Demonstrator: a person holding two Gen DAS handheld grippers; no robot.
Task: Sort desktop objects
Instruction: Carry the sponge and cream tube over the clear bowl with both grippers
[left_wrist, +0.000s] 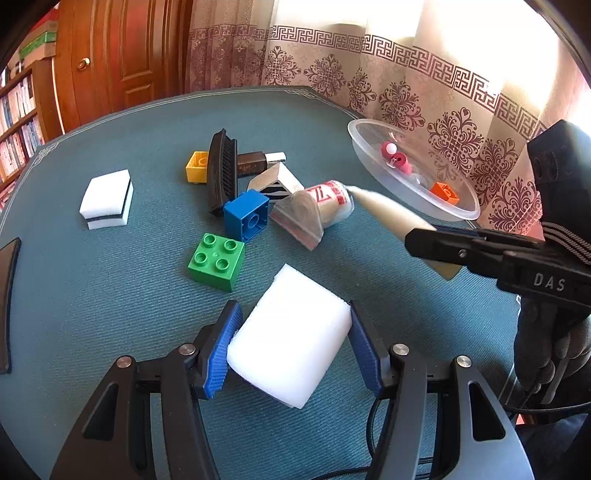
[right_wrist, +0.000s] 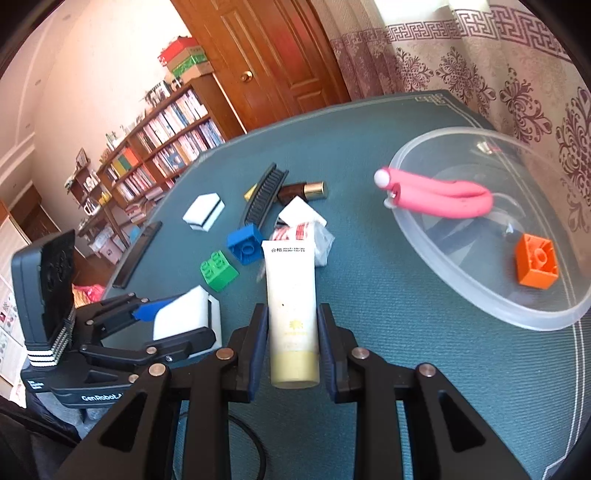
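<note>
My left gripper (left_wrist: 291, 343) is shut on a white sponge block (left_wrist: 291, 332), its blue pads pressing both sides, low over the teal tablecloth. My right gripper (right_wrist: 291, 332) is shut on a cream tube (right_wrist: 291, 295) near its cap end. The tube's flat end points toward the pile of objects. In the left wrist view the right gripper (left_wrist: 424, 240) holds the tube (left_wrist: 388, 212) tilted above the cloth, in front of the clear plastic bowl (left_wrist: 454, 214). The right wrist view shows the left gripper (right_wrist: 177, 321) with its sponge (right_wrist: 184, 314) at lower left.
The bowl (right_wrist: 480, 306) holds a pink curved item (right_wrist: 443, 195) and an orange brick (right_wrist: 535, 262). On the cloth lie a green brick (left_wrist: 216, 262), blue brick (left_wrist: 245, 218), yellow brick (left_wrist: 197, 166), black comb (left_wrist: 221, 173), red-printed bag (left_wrist: 314, 210) and a white-and-black sponge (left_wrist: 107, 199).
</note>
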